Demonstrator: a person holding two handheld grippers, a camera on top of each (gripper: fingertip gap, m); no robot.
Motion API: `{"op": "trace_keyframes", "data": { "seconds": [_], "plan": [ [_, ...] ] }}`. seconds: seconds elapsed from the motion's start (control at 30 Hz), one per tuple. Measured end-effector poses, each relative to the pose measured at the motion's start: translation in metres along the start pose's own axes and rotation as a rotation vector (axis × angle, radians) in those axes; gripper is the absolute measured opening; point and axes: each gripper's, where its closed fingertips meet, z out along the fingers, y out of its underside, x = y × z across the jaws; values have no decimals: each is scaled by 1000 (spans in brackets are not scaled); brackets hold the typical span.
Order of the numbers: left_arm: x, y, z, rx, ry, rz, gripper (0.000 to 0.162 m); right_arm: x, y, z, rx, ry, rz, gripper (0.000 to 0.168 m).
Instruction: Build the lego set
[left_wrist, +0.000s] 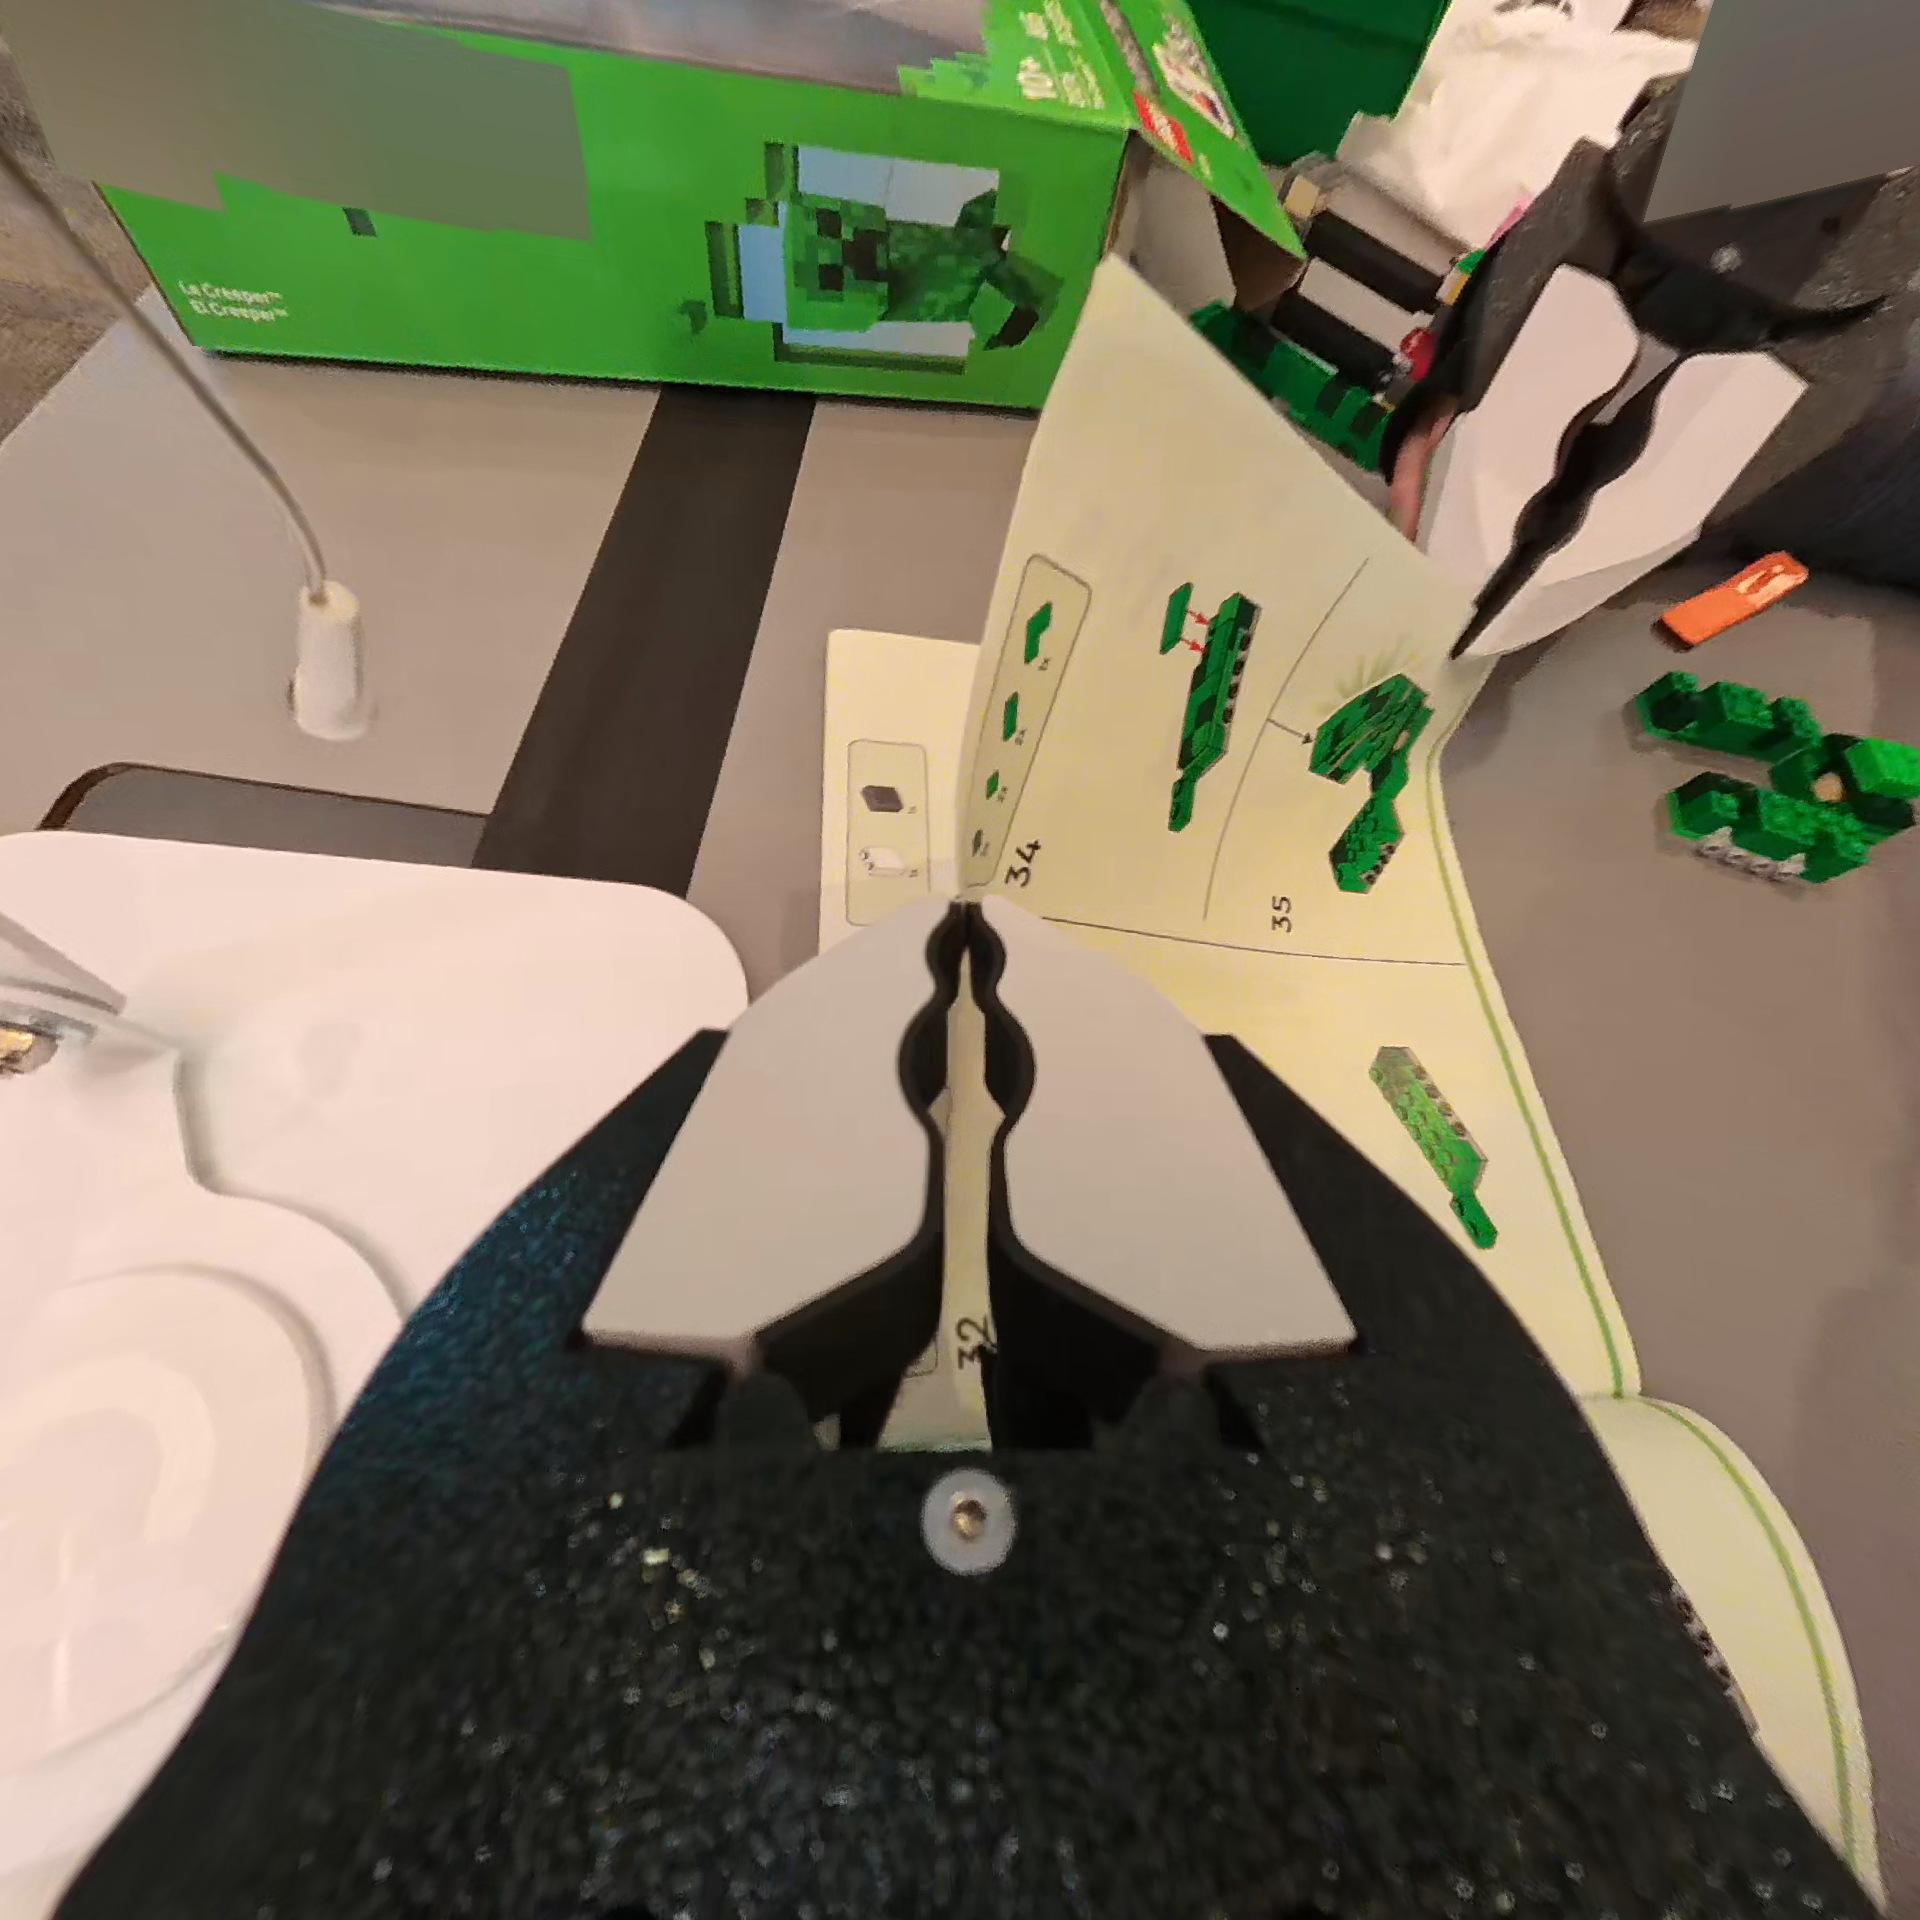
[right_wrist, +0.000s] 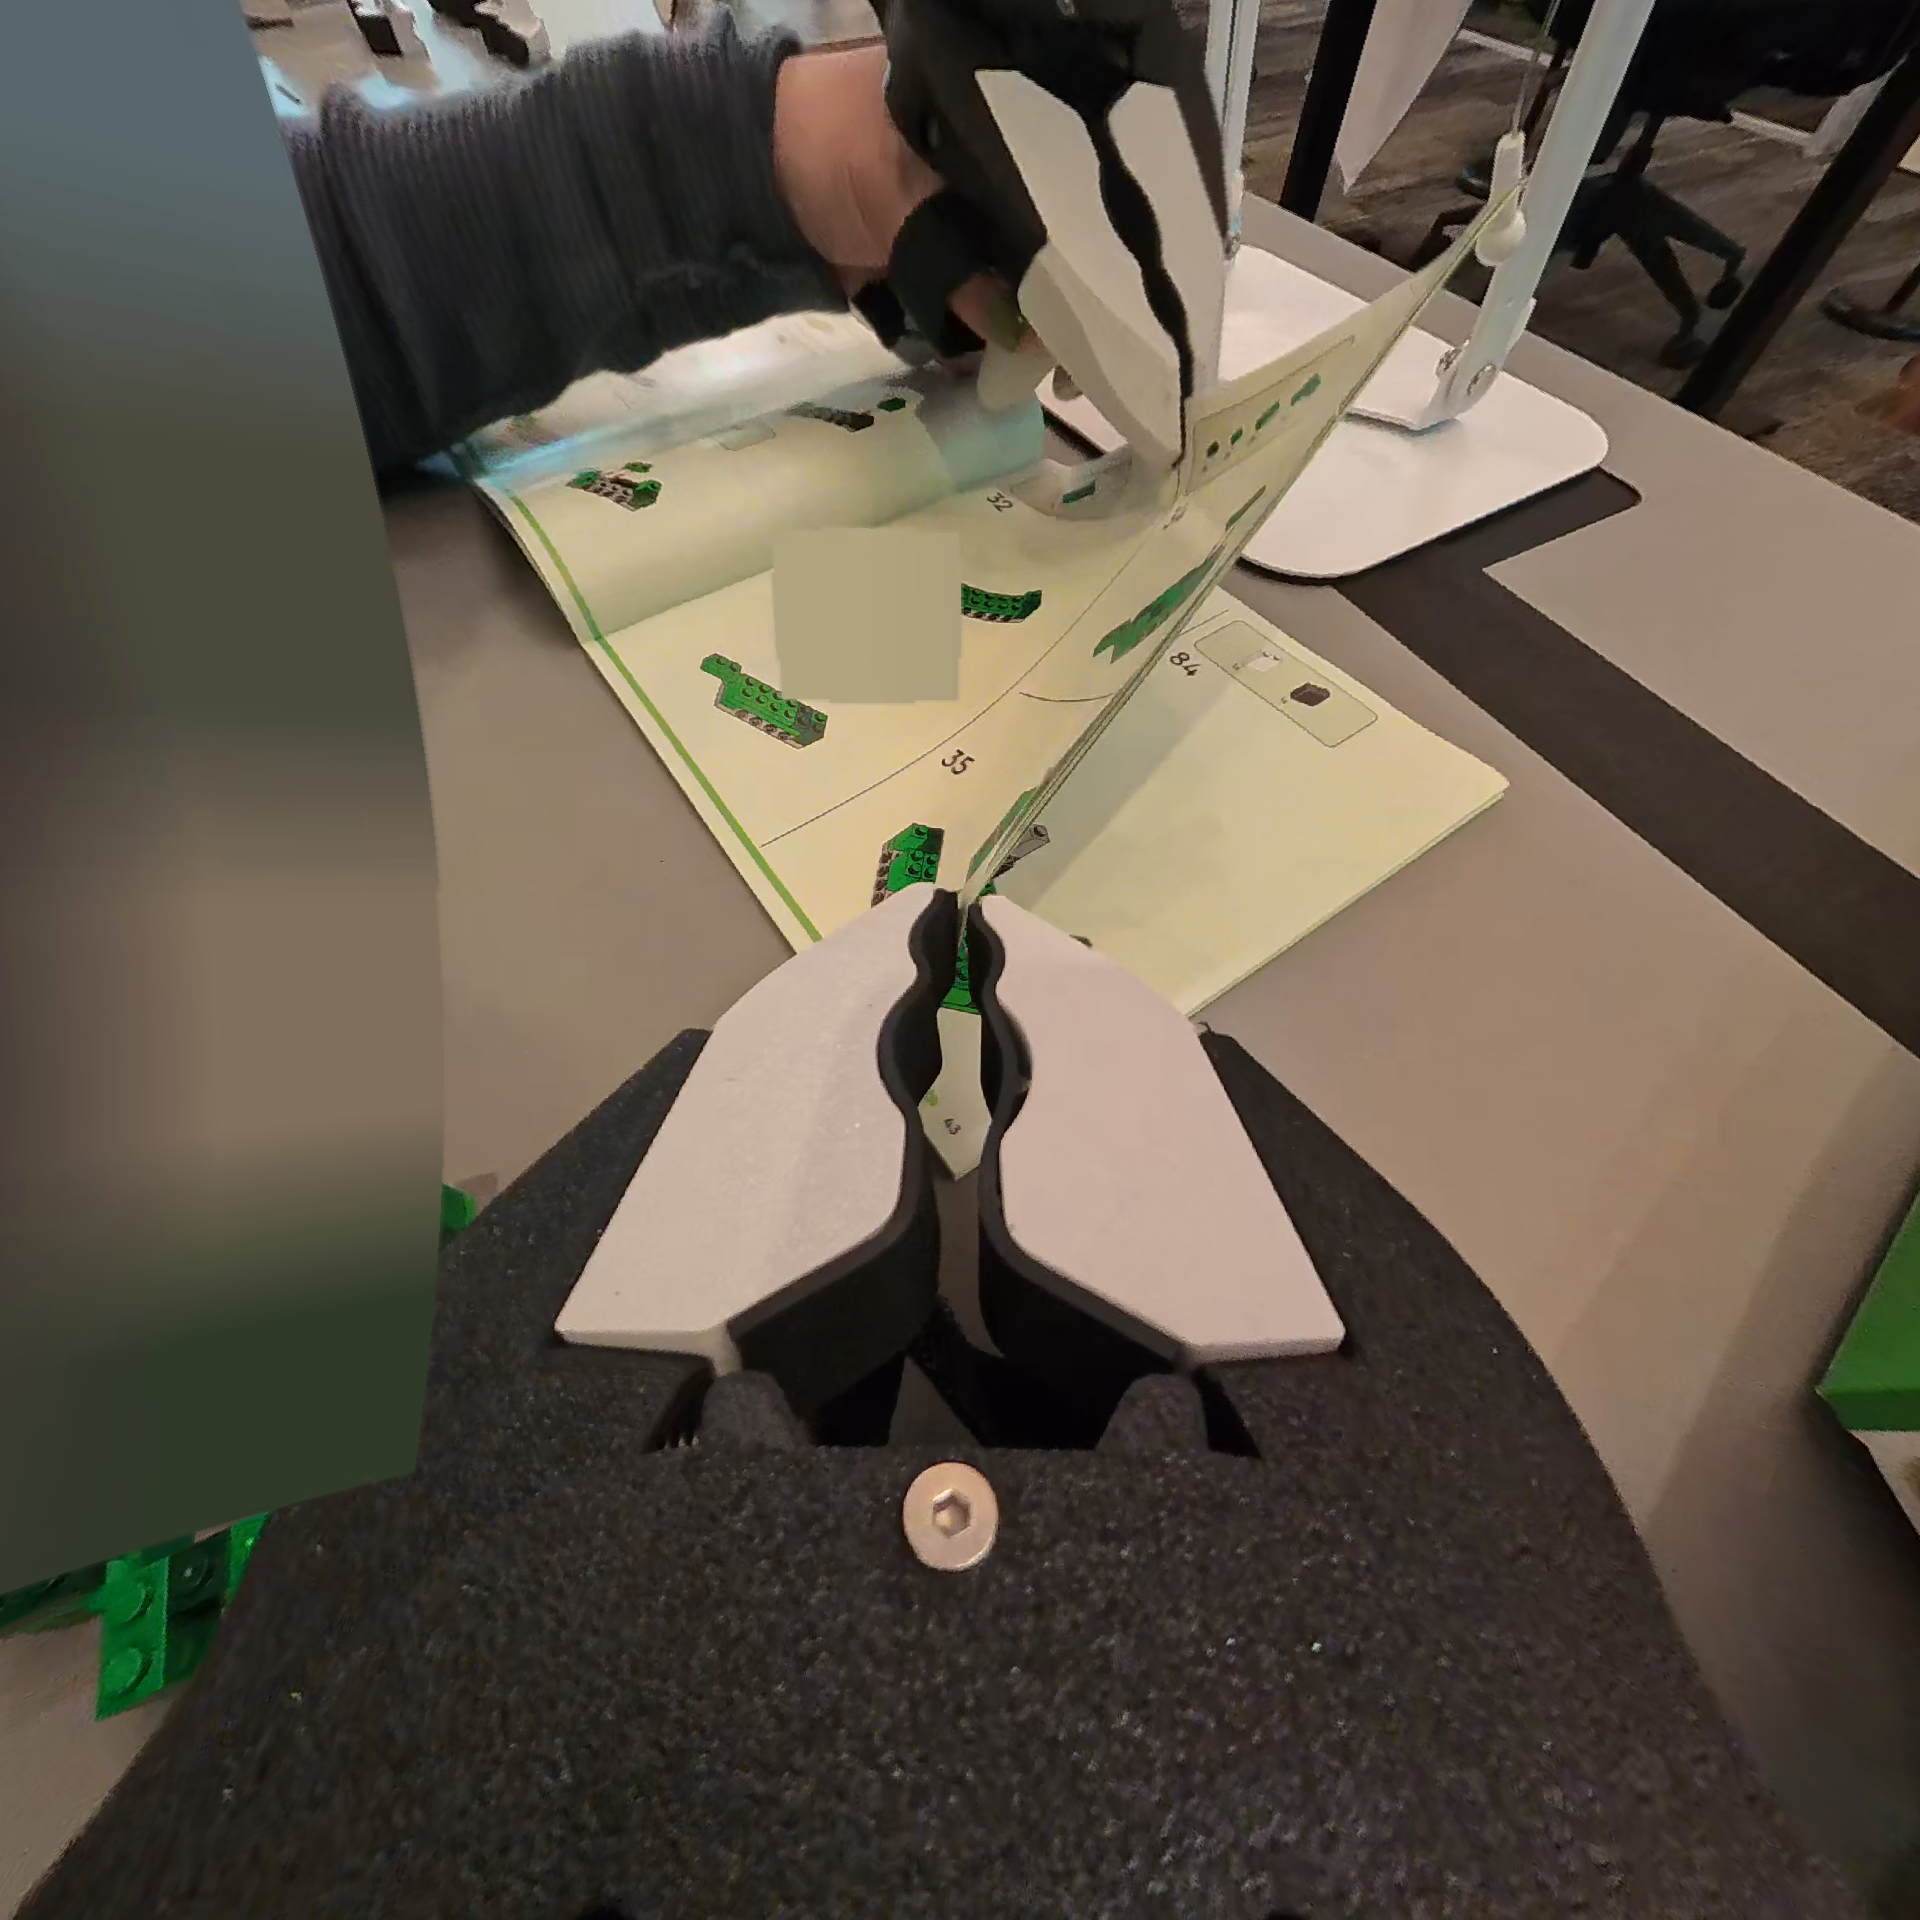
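Observation:
The instruction booklet (right_wrist: 1195, 862) lies open on the grey table. One page (left_wrist: 1174, 499) is lifted and stands curved above it. My left gripper (left_wrist: 966, 914) is shut on one edge of that page. My right gripper (right_wrist: 964, 902) is shut on the page's other edge; it also shows at the upper right of the left wrist view (left_wrist: 1475, 644). The left gripper shows far off in the right wrist view (right_wrist: 1179, 447), with a hand (right_wrist: 831, 177) behind it. A part-built green brick assembly (left_wrist: 1787, 790) lies on the table right of the booklet.
The green set box (left_wrist: 644, 260) stands at the back, with an open flap and more green bricks (left_wrist: 1309, 384) beside it. An orange piece (left_wrist: 1735, 601) lies near the assembly. A white stand base (left_wrist: 312, 1039) sits on the left. Loose green bricks (right_wrist: 156, 1621) lie by the right gripper. Left tips to right tips: about 15 centimeters.

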Motion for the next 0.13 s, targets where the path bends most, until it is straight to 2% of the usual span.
{"op": "trace_keyframes", "data": {
  "seconds": [0.03, 0.13],
  "plan": [
    [0, 0, 0, 17, 5, 3, 0, 0, 1, 0, -4, 3, 1, 1],
    [1, 2, -1, 45, 41, -19, 0, 3, 4, 1, -29, 21, 6, 1]
  ]
}}
